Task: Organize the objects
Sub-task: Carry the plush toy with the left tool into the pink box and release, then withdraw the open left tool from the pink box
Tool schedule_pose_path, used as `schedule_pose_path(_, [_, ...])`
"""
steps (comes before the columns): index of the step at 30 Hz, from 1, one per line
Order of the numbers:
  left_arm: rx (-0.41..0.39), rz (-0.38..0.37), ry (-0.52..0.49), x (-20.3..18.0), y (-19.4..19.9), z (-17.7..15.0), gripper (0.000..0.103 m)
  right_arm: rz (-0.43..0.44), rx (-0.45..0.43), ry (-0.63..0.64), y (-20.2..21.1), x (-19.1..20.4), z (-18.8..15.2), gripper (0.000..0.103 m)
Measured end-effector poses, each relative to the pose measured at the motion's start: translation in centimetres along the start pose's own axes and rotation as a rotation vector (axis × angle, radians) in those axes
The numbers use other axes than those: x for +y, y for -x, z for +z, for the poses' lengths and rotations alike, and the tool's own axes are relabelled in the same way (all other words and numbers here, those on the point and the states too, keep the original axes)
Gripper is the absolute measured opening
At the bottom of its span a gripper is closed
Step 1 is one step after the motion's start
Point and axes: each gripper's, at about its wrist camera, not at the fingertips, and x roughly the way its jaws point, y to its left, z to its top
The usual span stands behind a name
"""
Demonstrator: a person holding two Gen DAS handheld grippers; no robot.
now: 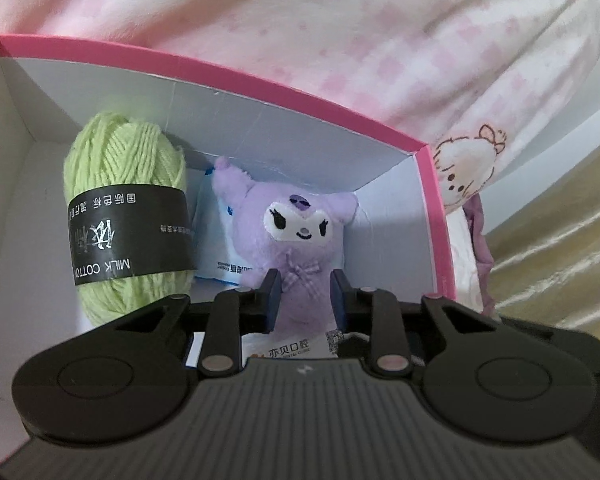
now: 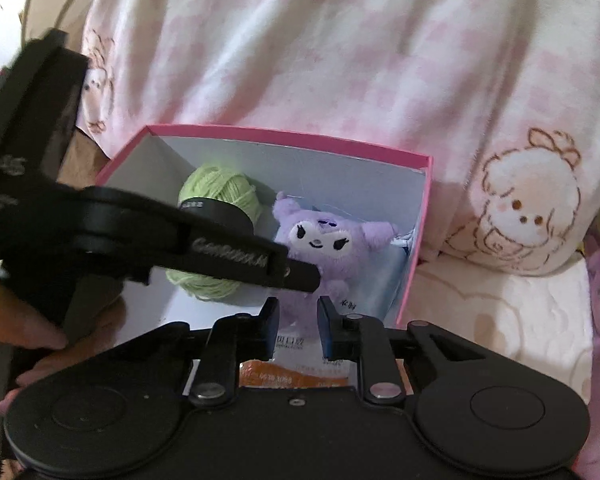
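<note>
box (image 1: 308, 92): pink rim, white inside
yarn (image 1: 128, 216): green, at the box's left
plush (image 1: 296, 236): purple, right of the yarn, in the box
left gripper (image 1: 305, 300): clamped on the plush's body
right gripper (image 2: 298, 324): closed to its narrowest just before the plush, holding nothing

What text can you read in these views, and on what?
"MILK COTTON", upside down, on the dark band of the green yarn; the Chinese print on it is too small.
"亦贝口腔" on the white card under the purple plush toy.
Embossed lettering on the left gripper: blurred.
</note>
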Motion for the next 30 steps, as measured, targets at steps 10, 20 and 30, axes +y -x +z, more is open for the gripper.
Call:
schedule_pose_path(10, [0.058,0.110,-0.094,-4.4,7.1,-0.9,0.035,0.086,-0.038,-0.041,5.5,0.0,-1.8,0.027])
schedule_pose_path(20, [0.066,0.207,-0.191,-10.9,18.4,-2.1,0.044,0.140,-0.046,-0.083,11.4,0.5,-1.5,0.027])
schedule_pose_path(30, [0.016,0.285,-0.298,-18.0,26.6,-3.5,0.052,0.183,-0.036,-0.034,15.4,1.7,-0.2,0.029])
